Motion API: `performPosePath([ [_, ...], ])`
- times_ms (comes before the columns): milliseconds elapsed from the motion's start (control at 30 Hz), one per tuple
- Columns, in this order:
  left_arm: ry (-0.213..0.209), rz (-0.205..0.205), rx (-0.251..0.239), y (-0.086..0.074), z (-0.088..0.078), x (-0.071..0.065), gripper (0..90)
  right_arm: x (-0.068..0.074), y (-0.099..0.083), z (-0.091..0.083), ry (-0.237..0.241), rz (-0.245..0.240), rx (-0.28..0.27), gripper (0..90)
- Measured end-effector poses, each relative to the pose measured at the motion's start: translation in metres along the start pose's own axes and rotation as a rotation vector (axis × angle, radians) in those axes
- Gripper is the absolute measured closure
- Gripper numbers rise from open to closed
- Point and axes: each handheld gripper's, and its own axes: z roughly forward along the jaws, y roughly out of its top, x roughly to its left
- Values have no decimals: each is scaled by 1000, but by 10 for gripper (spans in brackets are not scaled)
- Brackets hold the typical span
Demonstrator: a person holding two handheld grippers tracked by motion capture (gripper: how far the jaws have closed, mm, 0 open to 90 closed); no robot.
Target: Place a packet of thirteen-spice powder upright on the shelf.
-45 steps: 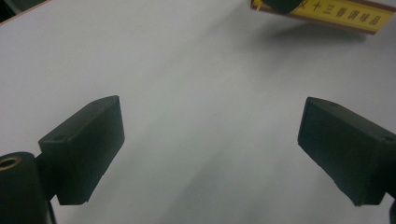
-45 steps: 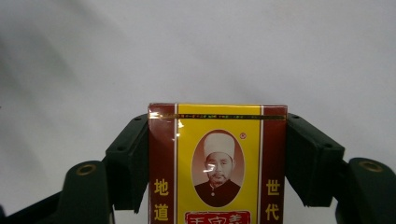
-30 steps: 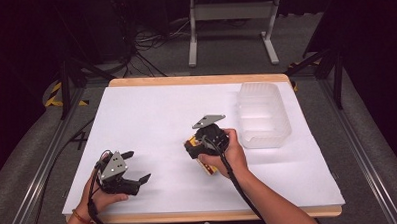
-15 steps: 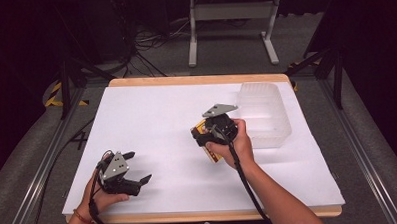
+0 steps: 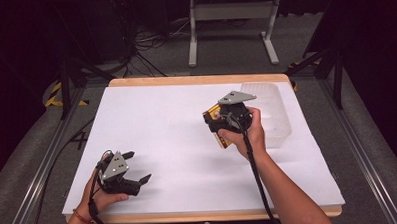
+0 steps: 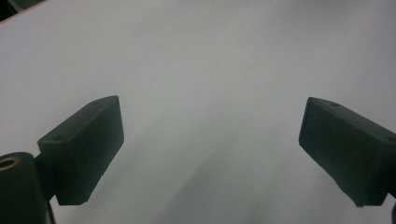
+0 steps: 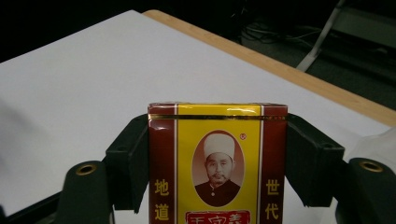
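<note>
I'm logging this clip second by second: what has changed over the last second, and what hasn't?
The right gripper, shut on the red and yellow box, has carried it up and away from the person, toward the clear plastic container at the table's far right. The grip has not changed. The left gripper stayed near the front left edge with its jaws open and nothing between them; the container has not moved.
</note>
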Motion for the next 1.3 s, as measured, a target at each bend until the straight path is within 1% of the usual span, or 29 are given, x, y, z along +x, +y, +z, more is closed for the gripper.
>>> performPosePath([
  [100, 0, -2, -3, 0, 0, 0, 74, -5, 2, -4, -9, 4, -7, 325],
  [200, 0, 5, 1, 0, 0, 0, 74, -13, 4, -11, -24, -3, -42, 325],
  [233, 1, 5, 1, 0, 0, 0, 74, -17, 4, -14, -36, -10, -50, 325],
  [367, -1, 4, 0, 0, 0, 0, 74, -33, 5, -20, -90, 9, -64, 325],
  [433, -2, 5, 0, 0, 0, 0, 74, -39, 4, -22, -110, 7, -63, 325],
  [467, -2, 5, 0, 0, 0, 0, 74, -42, 3, -22, -114, 15, -66, 325],
  [567, -2, 6, 3, 0, 1, 0, 74, -54, 0, -24, -152, 38, -65, 325],
  [667, -4, 10, 6, 0, 2, 0, 75, -64, -4, -25, -174, 57, -62, 325],
  [700, -4, 10, 6, 0, 2, 0, 74, -64, -4, -25, -174, 57, -62, 325],
  [733, -3, 11, 5, 0, 2, 0, 75, -70, -8, -25, -192, 68, -55, 325],
  [833, -3, 11, 6, 0, 2, 0, 75, -77, -12, -25, -207, 84, -51, 325],
  [867, -3, 11, 6, 0, 2, 0, 75, -77, -12, -25, -207, 84, -51, 325],
  [900, -2, 10, 5, 0, 2, 0, 75, -82, -16, -24, -226, 97, -50, 325],
  [933, -3, 10, 6, 0, 1, 0, 75, -82, -16, -24, -226, 97, -50, 325],
  [967, -2, 9, 3, 0, 1, 0, 75, -87, -20, -24, -242, 108, -43, 325],
  [1000, -2, 9, 3, 0, 1, 0, 75, -87, -20, -24, -242, 108, -43, 325],
  [1100, -2, 11, 4, 0, 2, 0, 75, -95, -26, -22, -265, 120, -28, 325],
  [1133, -2, 12, 5, 0, 2, 0, 75, -99, -28, -21, -262, 138, -27, 324],
  [1167, -2, 12, 5, 0, 2, 0, 75, -101, -29, -21, -264, 145, -29, 324],
  [1233, -1, 19, 10, 0, 2, 0, 76, -105, -31, -20, -273, 146, -27, 324],
  [1300, -3, 17, 10, 0, 2, 0, 76, -108, -33, -19, -272, 157, -27, 324],
])
